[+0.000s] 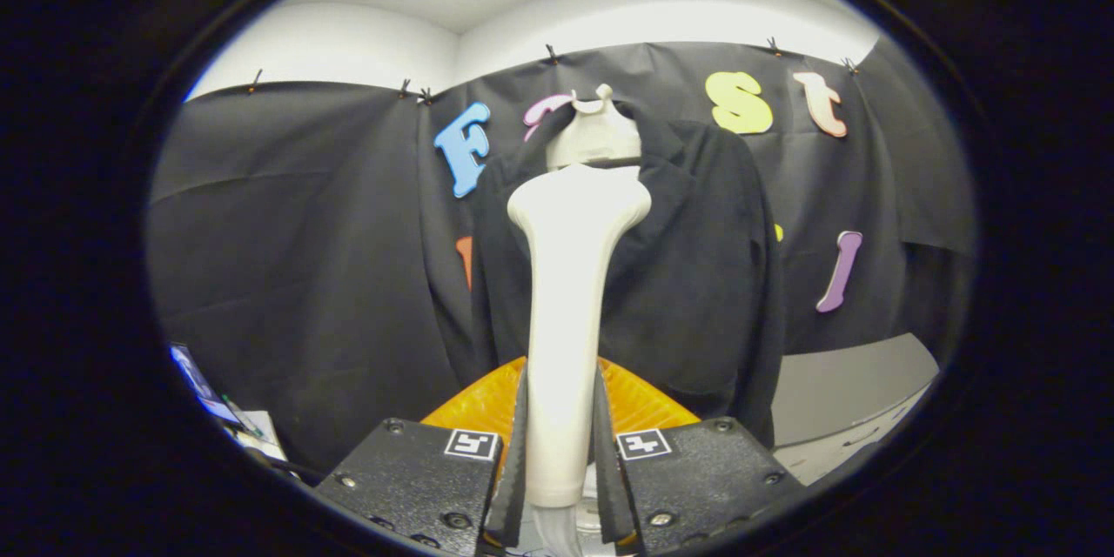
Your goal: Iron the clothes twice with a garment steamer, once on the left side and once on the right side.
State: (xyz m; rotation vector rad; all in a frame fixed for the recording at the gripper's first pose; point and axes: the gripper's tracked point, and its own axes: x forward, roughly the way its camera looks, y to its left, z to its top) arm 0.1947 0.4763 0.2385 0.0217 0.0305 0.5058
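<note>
Tool fingers are closed on the handle of the white garment steamer, one dark ribbed pad pressing each side of the handle low down. From that grip the steamer rises straight up ahead of the fingers and widens into a rounded head at the top. A pale hose or cord leaves the bottom of the handle, below the grip, between the two black finger blocks that each carry a square marker.

Beyond the steamer hangs the black jacket, dressed on a white mannequin bust whose neck shows just above the steamer head. The steamer head sits in front of the jacket's open collar, roughly at its centre line; whether it touches the fabric cannot be told. The jacket's right-hand panel spreads wide beside the steamer, while its other side shows as a narrower strip.

Behind the steamer's handle, just beyond the fingers and below the jacket's hem, lies an orange ribbed object, its shape mostly hidden. Farther from the steamer, past the jacket's hem, is a pale grey bench surface against the black cloth wall.
</note>
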